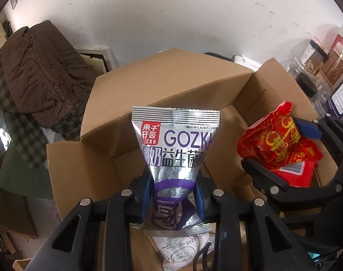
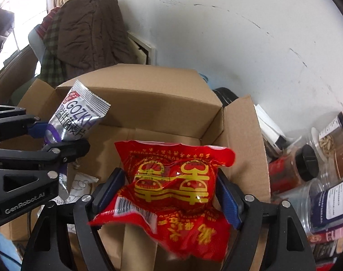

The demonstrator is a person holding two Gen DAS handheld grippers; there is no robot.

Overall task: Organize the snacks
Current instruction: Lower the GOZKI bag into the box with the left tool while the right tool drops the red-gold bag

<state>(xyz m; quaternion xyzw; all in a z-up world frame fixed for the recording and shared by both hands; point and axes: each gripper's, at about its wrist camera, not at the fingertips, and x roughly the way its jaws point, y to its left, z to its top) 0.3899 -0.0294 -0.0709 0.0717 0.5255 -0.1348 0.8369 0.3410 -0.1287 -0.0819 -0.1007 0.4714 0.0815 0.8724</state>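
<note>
Snacks were in both tongs: left gripper [image 1: 173, 199] pinched the silver GOZKH packet [image 1: 174, 149] at lower centre, right gripper [image 2: 167, 194] squeezed the red packet [image 2: 176, 180], above the open cardboard box [image 2: 149, 94]. Glossy film could slip and fall outside, near the jars [image 2: 307, 164] at right.

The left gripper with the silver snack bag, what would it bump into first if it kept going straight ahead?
Probably the cardboard box. The left gripper, shut on the silver snack bag, points at the box's far wall and raised back flap, with nothing visible between. The exact depth is hard to judge.
</note>
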